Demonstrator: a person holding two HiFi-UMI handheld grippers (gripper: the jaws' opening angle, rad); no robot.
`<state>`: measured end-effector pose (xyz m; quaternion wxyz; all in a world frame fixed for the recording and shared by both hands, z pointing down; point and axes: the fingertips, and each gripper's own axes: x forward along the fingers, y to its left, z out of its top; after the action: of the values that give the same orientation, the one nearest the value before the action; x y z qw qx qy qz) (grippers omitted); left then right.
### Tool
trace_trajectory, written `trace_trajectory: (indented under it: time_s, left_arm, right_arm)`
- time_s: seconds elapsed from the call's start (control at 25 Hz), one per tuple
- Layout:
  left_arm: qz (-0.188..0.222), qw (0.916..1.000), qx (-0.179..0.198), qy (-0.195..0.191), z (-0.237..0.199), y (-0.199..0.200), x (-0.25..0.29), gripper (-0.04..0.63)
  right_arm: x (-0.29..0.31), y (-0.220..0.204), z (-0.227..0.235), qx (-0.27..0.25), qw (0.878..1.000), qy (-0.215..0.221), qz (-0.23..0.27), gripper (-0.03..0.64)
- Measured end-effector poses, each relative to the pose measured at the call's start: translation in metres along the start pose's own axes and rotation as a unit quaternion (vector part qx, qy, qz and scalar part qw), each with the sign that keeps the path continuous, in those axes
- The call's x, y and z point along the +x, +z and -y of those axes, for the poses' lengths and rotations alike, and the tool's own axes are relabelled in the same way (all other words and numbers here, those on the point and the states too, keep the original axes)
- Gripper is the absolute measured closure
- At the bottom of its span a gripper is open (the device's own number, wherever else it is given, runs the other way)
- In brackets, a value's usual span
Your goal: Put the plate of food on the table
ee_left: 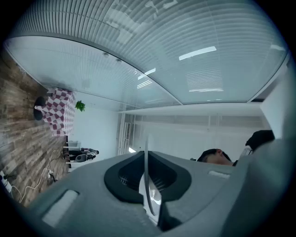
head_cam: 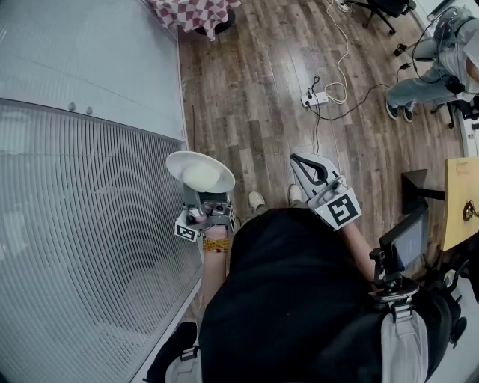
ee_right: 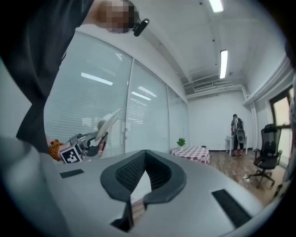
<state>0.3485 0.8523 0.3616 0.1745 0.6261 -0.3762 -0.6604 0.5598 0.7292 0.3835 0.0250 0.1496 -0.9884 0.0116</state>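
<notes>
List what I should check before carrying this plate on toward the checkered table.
1. Left claw shut on plate rim: ok.
2. Food sits on plate: ok.
3. Plate level: cannot tell.
4. Right claw shut, nothing in it: ok.
5. Checkered table in sight ahead: ok. Free space on top: cannot tell.
6. Power strip lies right of the route along the glass wall: ok.

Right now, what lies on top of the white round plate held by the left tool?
A pale, rounded mound of food lies on the white round plate. The left tool covers the plate's near rim, so anything there is hidden.
</notes>
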Motion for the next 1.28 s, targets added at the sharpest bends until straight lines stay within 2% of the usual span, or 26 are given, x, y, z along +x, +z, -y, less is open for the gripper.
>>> trace_trajectory:
  time_s: [0.28,0.56,0.76,0.92,1.28]
  left_arm:
    - [0.004,1.0000,0.006,0.002,0.004,0.012,0.001,0.575]
    - [0.012,0.9998,0.008,0.016,0.009,0.023,-0.003,0.575]
    - [0.020,0.9996,0.006,0.018,0.013,0.061,-0.051,0.575]
    - [0.020,0.9996,0.003,0.018,0.017,0.075,-0.062,0.575]
    - [0.014,0.9995,-0.016,0.022,0.001,0.099,-0.069,0.575]
  right_arm:
    - [0.016,0.004,-0.019,-0.058,0.998,0.022,-0.009,0.604]
    - [0.026,0.013,-0.035,-0.058,0.997,0.041,-0.012,0.604]
    - [0.049,0.001,-0.085,-0.056,0.998,0.040,0.002,0.604]
    - [0.063,0.002,-0.106,-0.067,0.997,0.044,-0.004,0.604]
    - [0.083,-0.004,-0.117,-0.062,0.997,0.034,-0.014,0.604]
